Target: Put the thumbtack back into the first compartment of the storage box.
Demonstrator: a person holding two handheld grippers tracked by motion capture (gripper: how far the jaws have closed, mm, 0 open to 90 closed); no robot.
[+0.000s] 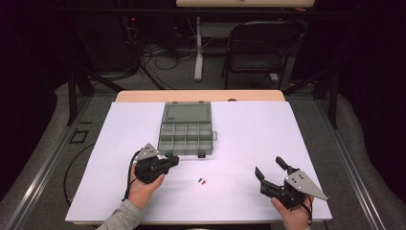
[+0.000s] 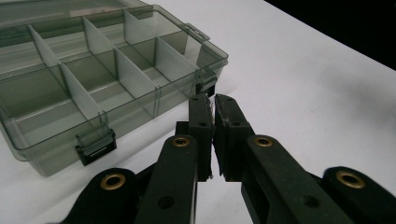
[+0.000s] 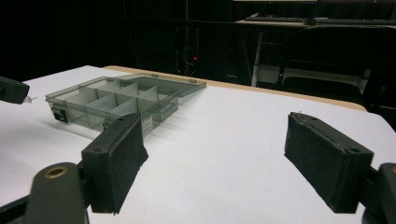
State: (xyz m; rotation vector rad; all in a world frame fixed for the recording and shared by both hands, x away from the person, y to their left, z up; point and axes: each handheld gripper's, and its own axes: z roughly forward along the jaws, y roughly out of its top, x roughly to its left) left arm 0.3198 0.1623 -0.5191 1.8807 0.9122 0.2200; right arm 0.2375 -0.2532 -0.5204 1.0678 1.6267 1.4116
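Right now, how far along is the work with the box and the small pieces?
Done: the box lies open, and its compartments look empty. In hand: the left gripper has its jaws shut on a thin pale piece near the box's front edge. Left: the green and red pieces lie loose, and the right gripper is open.

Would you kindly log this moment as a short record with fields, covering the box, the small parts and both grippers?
box: grey compartment box, lid open, compartments look empty
small parts: green and red pieces on white table, in front of the box
left gripper: jaws shut, a thin white piece between the tips, by the box's front edge
right gripper: jaws open, holding nothing, apart from the box
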